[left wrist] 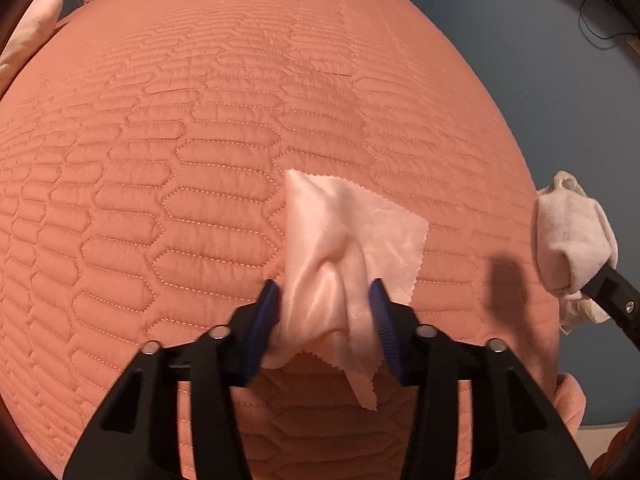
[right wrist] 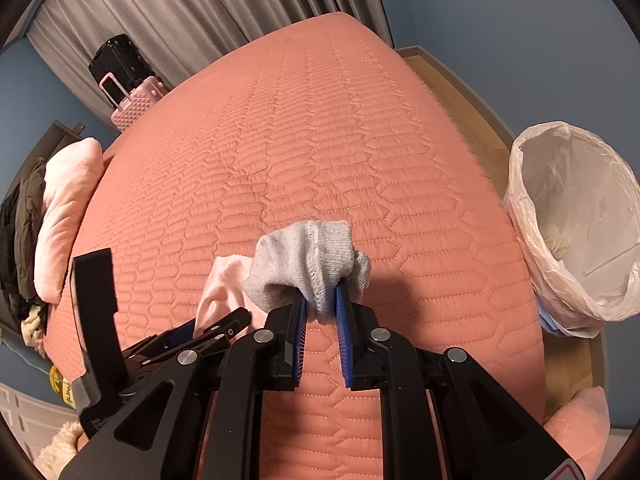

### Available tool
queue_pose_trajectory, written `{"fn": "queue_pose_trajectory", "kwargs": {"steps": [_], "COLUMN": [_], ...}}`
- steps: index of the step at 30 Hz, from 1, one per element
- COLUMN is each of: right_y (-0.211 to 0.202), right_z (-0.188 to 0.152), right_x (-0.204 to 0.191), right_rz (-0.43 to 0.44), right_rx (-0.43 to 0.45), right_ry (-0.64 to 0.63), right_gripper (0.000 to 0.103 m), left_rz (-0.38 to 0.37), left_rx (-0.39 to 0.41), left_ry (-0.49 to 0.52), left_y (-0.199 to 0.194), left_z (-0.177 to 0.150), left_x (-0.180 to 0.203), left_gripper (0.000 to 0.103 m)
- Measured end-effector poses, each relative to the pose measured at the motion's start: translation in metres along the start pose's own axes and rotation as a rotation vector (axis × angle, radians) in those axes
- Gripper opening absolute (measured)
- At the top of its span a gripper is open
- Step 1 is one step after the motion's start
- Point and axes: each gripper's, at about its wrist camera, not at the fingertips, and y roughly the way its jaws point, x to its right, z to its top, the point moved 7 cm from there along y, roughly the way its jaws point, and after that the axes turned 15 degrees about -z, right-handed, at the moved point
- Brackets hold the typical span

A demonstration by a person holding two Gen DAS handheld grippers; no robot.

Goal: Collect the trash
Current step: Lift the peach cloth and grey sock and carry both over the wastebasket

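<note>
A pale pink satin cloth scrap (left wrist: 344,220) with pinked edges lies bunched on the salmon quilted bed (left wrist: 180,152). My left gripper (left wrist: 324,296) stands over it, its blue pads pressing the gathered fabric from both sides. The right wrist view shows that scrap (right wrist: 224,288) and the left gripper (right wrist: 208,330) at lower left. My right gripper (right wrist: 322,298) is shut on a dirty grey-white sock (right wrist: 304,256), held above the bed's right side. The sock (left wrist: 568,236) also shows at the right edge of the left wrist view.
A bin lined with a white plastic bag (right wrist: 520,168) stands on the floor to the right of the bed. A pink pillow (right wrist: 68,208) and dark clothes (right wrist: 24,232) sit at the left. A pink suitcase (right wrist: 136,108) and a black one (right wrist: 118,60) stand before grey curtains.
</note>
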Motion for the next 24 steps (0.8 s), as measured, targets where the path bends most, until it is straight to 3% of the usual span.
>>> {"fn": "queue_pose_trajectory", "kwargs": {"steps": [4, 13, 24], "right_y": [-0.003, -0.028, -0.08], "right_z": [-0.002, 0.002, 0.019], "right_x": [0.003, 0.021, 0.058], "right_rz": [0.009, 0.025, 0.012], "right_rx": [0.001, 0.051, 0.17], "right_ry": [0.004, 0.03, 0.087], "right_gripper": [0.013, 0.013, 0.013], "left_rz": [-0.004, -0.059, -0.128], "left_rx": [-0.002, 0.053, 0.142], "left_ry": [0.025, 0.07, 0.211], "left_y": [0.001, -0.029, -0.073], "left_z": [0.001, 0.01, 0.025], "left_x": [0.009, 0.052, 0.128], "left_gripper": [0.008, 0.005, 0.005]}}
